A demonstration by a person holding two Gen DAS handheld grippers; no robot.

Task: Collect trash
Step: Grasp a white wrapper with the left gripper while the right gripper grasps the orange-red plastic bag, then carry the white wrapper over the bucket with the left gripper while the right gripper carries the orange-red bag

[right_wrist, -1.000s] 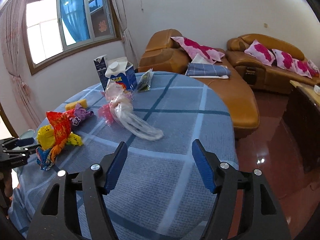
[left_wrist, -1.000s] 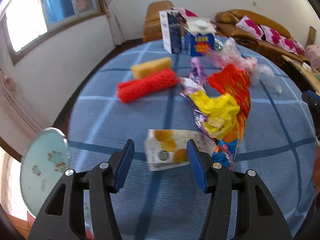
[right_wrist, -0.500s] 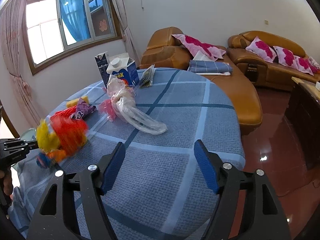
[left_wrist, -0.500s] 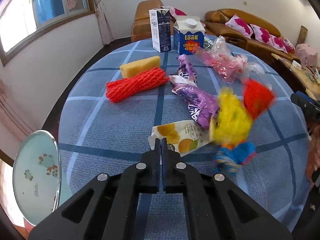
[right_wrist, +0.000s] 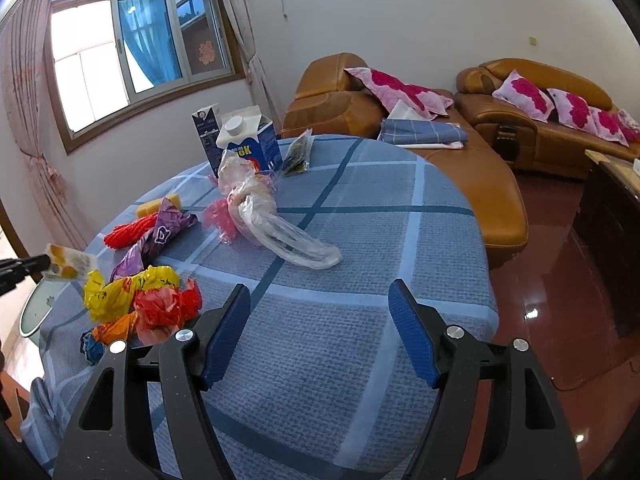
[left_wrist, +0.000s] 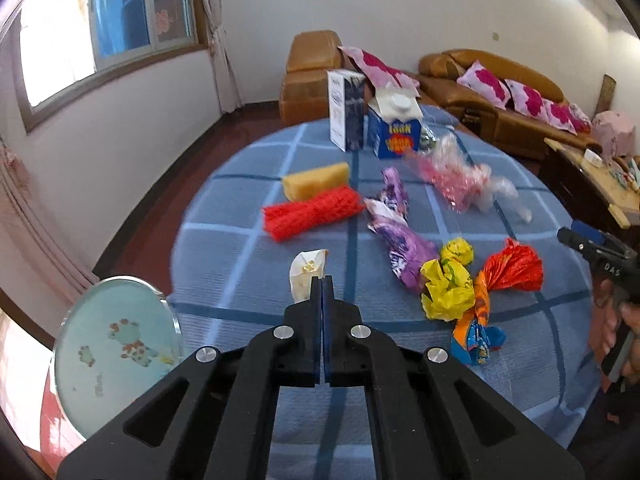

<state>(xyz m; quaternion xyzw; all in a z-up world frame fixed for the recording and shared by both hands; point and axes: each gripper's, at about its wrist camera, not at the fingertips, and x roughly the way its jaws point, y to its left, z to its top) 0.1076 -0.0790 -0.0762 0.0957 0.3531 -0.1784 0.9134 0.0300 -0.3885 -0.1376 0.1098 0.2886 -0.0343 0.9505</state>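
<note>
A living room with tan leather sofas point(right_wrist: 500, 200) and a curtained window point(right_wrist: 132, 52) holds a round table point(right_wrist: 360, 360) under a blue checked cloth. The left gripper point(left_wrist: 322, 280) has its blue pads pressed together on a white snack wrapper point(left_wrist: 306, 274) printed with yellow-orange pieces; the wrapper sticks up crumpled past the fingertips, lifted off the cloth. In the right wrist view the same wrapper point(right_wrist: 70, 266) hangs in the air at the table's left edge, above a round glass-topped stool point(right_wrist: 40, 308) that stands just beside the table.

Taking the blue milk carton point(left_wrist: 394, 128) at the far side as the mark: a taller dark carton point(left_wrist: 346, 110) stands touching its left, a pink and clear plastic bag point(left_wrist: 460, 178) lies just in front, a yellow sponge point(left_wrist: 316, 180) and a red mesh roll point(left_wrist: 314, 212) lie nearer and left, and a purple foil wrapper point(left_wrist: 400, 236) lies nearer still. A bundle of yellow, red and orange wrappers point(left_wrist: 472, 292) sits nearest the front edge.

The right gripper point(right_wrist: 320, 332) hovers with its 2 fingers wide apart, holding nothing, over bare cloth. The table's right half is open cloth up to its rim, with shiny red floor point(right_wrist: 560, 300) beyond
</note>
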